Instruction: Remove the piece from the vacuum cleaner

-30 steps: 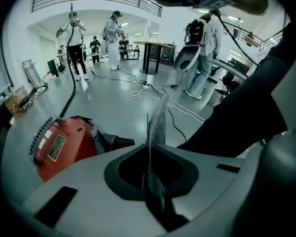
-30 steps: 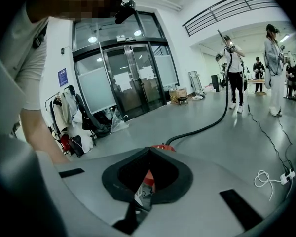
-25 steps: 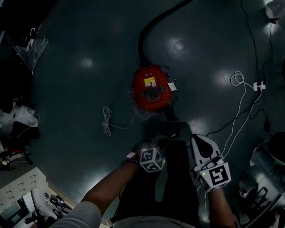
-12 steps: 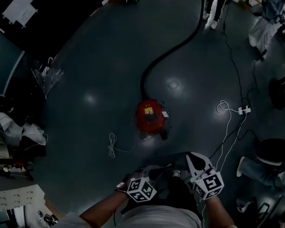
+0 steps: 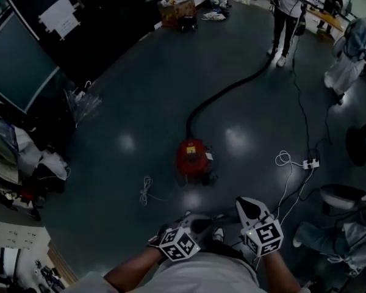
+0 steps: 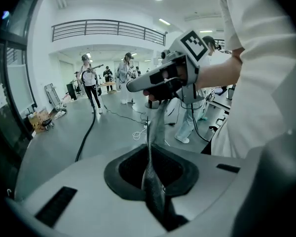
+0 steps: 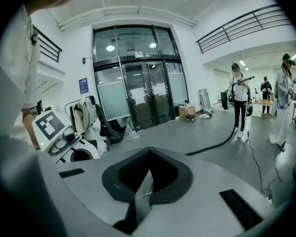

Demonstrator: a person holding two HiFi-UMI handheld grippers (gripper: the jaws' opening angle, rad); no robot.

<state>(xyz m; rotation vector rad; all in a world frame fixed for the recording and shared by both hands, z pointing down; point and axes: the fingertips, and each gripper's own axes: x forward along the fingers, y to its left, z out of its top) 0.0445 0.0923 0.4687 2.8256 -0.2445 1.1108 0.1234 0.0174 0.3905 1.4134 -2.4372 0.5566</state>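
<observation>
- The dark, glossy floor (image 5: 128, 102) filled most of the head view, with ceiling lights mirrored on it as pale spots
- A black hose (image 5: 232, 89) ran over that floor in one long curve, from the far side of the vacuum cleaner to a person (image 5: 286, 8) who stood at the far end of the room
- The red vacuum cleaner (image 5: 192, 156) stood on the floor near the middle of the head view, ahead of both grippers and well apart from them; neither gripper touched it, and which part of it was the piece could not be told
- The right gripper (image 5: 243, 202) was held low at the right of the head view, close to the wearer's body; its own view showed the jaws clenched tip to tip on nothing, pointing across the open floor toward the hose
- The left gripper (image 5: 194, 224) was held just beside it on the left; its jaws were likewise pressed together and empty, and its view looked past them at the right gripper
- A coiled white cord (image 5: 146, 191) lay on the floor near the vacuum cleaner, on its left
- A small white power strip (image 5: 309, 163) lay on the floor to the right of the vacuum cleaner, apart from it, with a loop of white cable just beside it
</observation>
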